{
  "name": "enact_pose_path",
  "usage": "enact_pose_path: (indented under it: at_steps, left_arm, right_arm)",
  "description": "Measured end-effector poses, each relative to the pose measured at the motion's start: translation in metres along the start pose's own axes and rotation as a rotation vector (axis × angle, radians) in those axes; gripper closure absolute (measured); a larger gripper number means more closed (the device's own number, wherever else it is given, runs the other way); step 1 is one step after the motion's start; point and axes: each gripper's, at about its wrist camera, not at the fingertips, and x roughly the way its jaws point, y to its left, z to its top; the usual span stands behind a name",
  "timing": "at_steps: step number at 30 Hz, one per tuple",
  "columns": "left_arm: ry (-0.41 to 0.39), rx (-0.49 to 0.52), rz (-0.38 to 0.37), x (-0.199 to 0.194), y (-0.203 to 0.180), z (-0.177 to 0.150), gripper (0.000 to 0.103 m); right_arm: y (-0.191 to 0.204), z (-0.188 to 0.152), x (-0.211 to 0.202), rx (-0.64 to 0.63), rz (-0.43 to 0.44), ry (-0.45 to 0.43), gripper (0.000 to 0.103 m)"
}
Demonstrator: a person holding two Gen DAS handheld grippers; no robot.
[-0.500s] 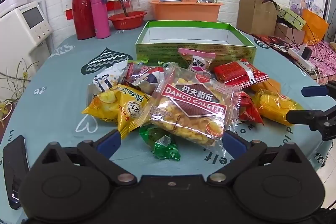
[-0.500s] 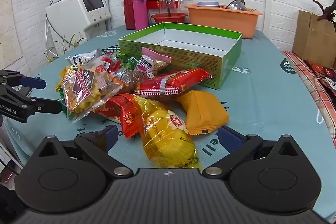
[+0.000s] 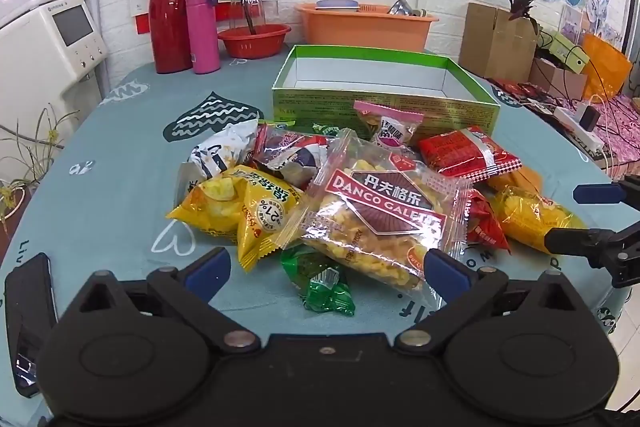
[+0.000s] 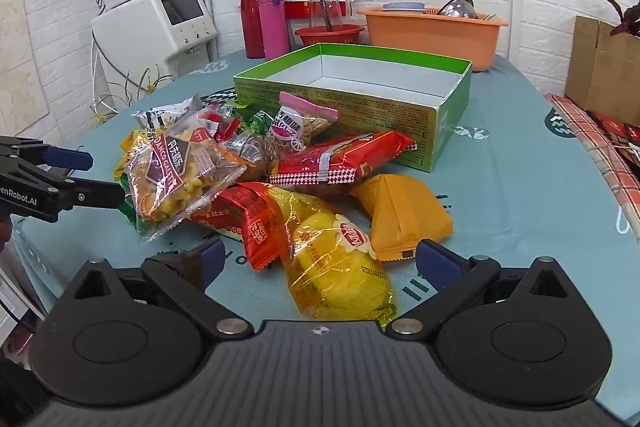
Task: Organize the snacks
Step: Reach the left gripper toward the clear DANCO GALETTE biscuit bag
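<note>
A pile of snack packets lies on the blue tablecloth in front of an empty green box (image 3: 384,107) (image 4: 352,107). A clear Danco Galette bag (image 3: 376,219) (image 4: 180,179) tops the pile, with a yellow chips bag (image 3: 244,207), a small green packet (image 3: 324,283), a red packet (image 3: 468,155) (image 4: 340,163), a yellow cake packet (image 4: 336,259) and an orange packet (image 4: 404,215). My left gripper (image 3: 324,269) stands open near the green packet and the Galette bag's near edge. My right gripper (image 4: 320,259) is open, its fingers either side of the yellow cake packet, not pressing it.
At the back stand a red flask (image 3: 170,15), a pink bottle (image 3: 202,29), a red bowl (image 3: 254,41) and an orange basin (image 3: 364,25). A black phone (image 3: 28,311) lies at the table's left edge. Cardboard boxes (image 3: 496,39) and cables sit to the right.
</note>
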Motion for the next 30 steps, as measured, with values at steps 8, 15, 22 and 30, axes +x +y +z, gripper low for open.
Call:
enact_pose_path:
  at_steps: [8,15,22,30]
  left_arm:
    - [0.014,-0.028,-0.004,0.003,0.006,-0.001,0.0]
    - [0.012,-0.033,-0.003,0.004,0.007,0.0,0.0]
    - [0.014,-0.04,-0.002,0.005,0.009,0.001,0.0]
    - [0.01,-0.046,0.008,0.004,0.01,0.002,0.0]
  right_arm:
    - [0.002,0.0,0.002,0.003,0.009,-0.001,0.0]
    - [0.001,0.001,0.003,0.005,0.009,-0.003,0.0]
    - [0.003,0.003,0.004,0.001,0.018,-0.007,0.0]
    - [0.011,0.007,0.004,-0.04,0.042,-0.027,0.0]
